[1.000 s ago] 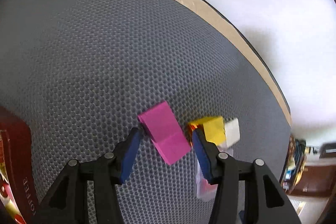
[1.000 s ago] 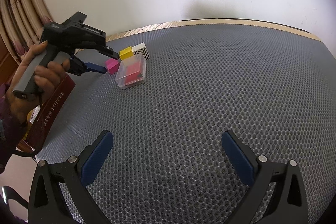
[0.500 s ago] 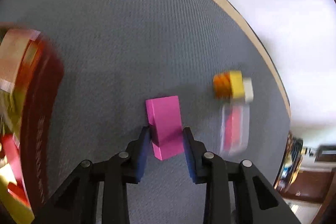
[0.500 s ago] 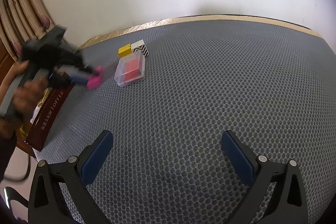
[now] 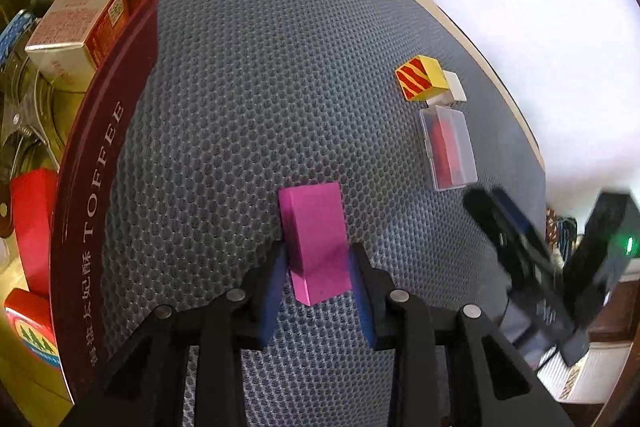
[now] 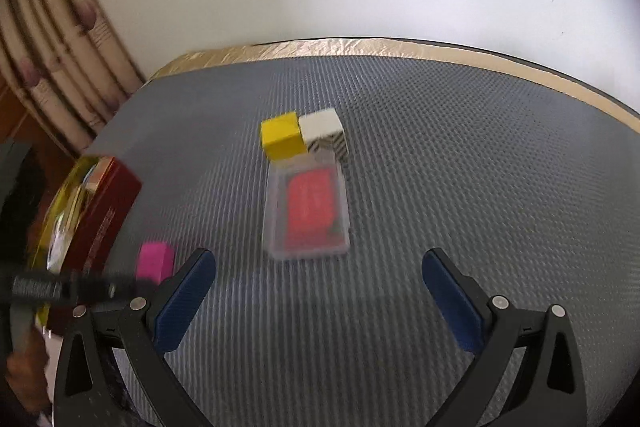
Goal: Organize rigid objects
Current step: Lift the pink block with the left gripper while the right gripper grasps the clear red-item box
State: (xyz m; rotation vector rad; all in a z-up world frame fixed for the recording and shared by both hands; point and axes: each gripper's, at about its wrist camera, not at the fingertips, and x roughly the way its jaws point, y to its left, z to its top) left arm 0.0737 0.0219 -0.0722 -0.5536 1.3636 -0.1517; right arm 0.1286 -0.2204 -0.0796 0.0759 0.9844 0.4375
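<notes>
My left gripper [image 5: 318,259] is shut on a magenta block [image 5: 316,241] and holds it over the grey mat, right of the dark red toffee tin [image 5: 96,195]. The block also shows blurred in the right wrist view [image 6: 155,262]. A yellow cube [image 5: 421,78], a white cube [image 5: 454,89] and a clear case with a red card [image 5: 448,147] lie together further right. My right gripper [image 6: 318,281] is open and empty, just short of the clear case [image 6: 308,211], with the yellow cube [image 6: 282,135] and white cube [image 6: 323,127] beyond it.
The toffee tin [image 6: 102,211] at the mat's left edge holds a gold-and-red carton [image 5: 76,31] and red boxes [image 5: 30,223]. A tan border [image 6: 400,47] and white wall lie behind the mat. A curtain [image 6: 52,59] hangs at the left.
My left gripper closed on the magenta block and carried it left, away from the cubes toward the tin. My right gripper moved forward to the clear case.
</notes>
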